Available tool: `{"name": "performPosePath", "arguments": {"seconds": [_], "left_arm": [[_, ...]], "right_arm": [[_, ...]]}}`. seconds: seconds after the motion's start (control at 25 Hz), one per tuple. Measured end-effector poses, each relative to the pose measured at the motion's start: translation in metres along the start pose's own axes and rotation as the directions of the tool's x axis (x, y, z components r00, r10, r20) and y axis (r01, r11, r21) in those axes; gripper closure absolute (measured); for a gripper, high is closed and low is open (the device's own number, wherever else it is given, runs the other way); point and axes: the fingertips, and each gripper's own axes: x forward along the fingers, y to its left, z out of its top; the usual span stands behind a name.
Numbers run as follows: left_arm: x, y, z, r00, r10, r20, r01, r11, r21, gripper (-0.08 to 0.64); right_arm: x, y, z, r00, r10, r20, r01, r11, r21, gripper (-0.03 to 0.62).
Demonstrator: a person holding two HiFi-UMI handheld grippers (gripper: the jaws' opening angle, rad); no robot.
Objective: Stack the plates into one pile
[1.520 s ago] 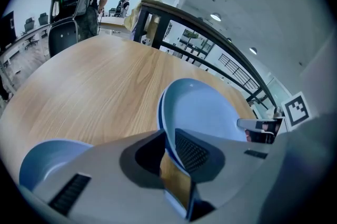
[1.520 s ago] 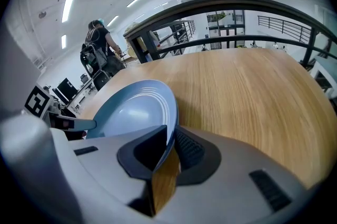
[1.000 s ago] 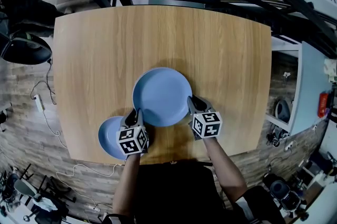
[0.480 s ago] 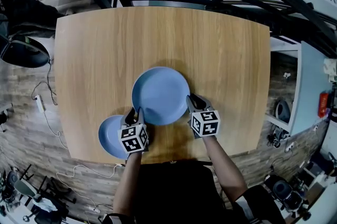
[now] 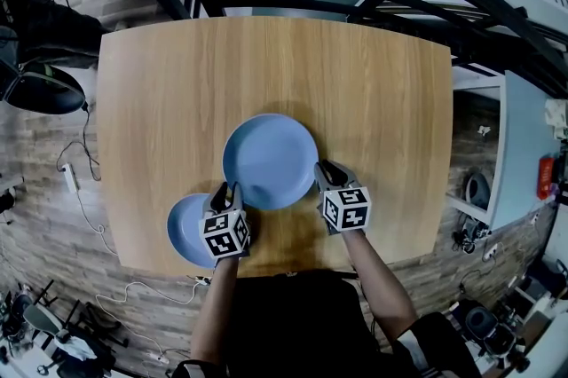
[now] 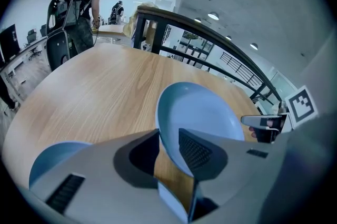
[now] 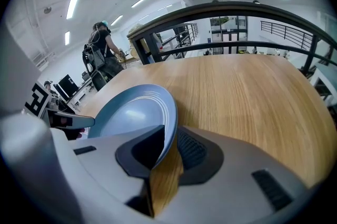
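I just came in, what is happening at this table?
A person works with two hand-held grippers. The left claw and the right claw each grip an opposite edge of the large blue plate, near the front of the wooden table. A smaller blue plate lies at the left, beside the left claw. The plates are not stacked yet.

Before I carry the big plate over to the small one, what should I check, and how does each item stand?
1. Left gripper shut on big plate rim: ok.
2. Right gripper shut on the opposite rim: ok.
3. Big plate lifted off table: cannot tell.
4. Small plate, visible part bare: ok.
5. Small plate well in from table edge: not ok, it lies close to the near edge.
6. Left gripper clear of small plate: not ok, it overlaps it in the head view.
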Motion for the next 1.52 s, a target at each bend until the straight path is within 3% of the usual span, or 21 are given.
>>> {"name": "performPosePath", "arguments": {"seconds": [0.48,0.76,0.96,1.52], "left_arm": [[-0.031,-0.014,0.006,0.998,-0.008,0.062,0.007,1.0,0.024,0.446],[-0.056,-0.025,0.011,0.992,-0.004,0.128,-0.001,0.999,0.038,0.507],[-0.077,-0.041,0.011,0.981,-0.039,0.192,0.036,0.999,0.015,0.529],[-0.132,-0.066,-0.007,0.962,-0.022,0.272,0.016,1.0,0.022,0.537]], "right_arm": [[-0.023,0.011,0.008,0.998,0.026,0.063,-0.026,1.0,-0.006,0.513],[-0.049,0.021,0.019,0.988,0.056,0.144,-0.053,0.998,-0.023,0.546],[-0.071,0.029,0.02,0.98,0.078,0.184,-0.071,0.997,-0.041,0.549],[-0.108,0.058,0.016,0.949,0.193,0.249,-0.175,0.98,-0.093,0.551]]}}
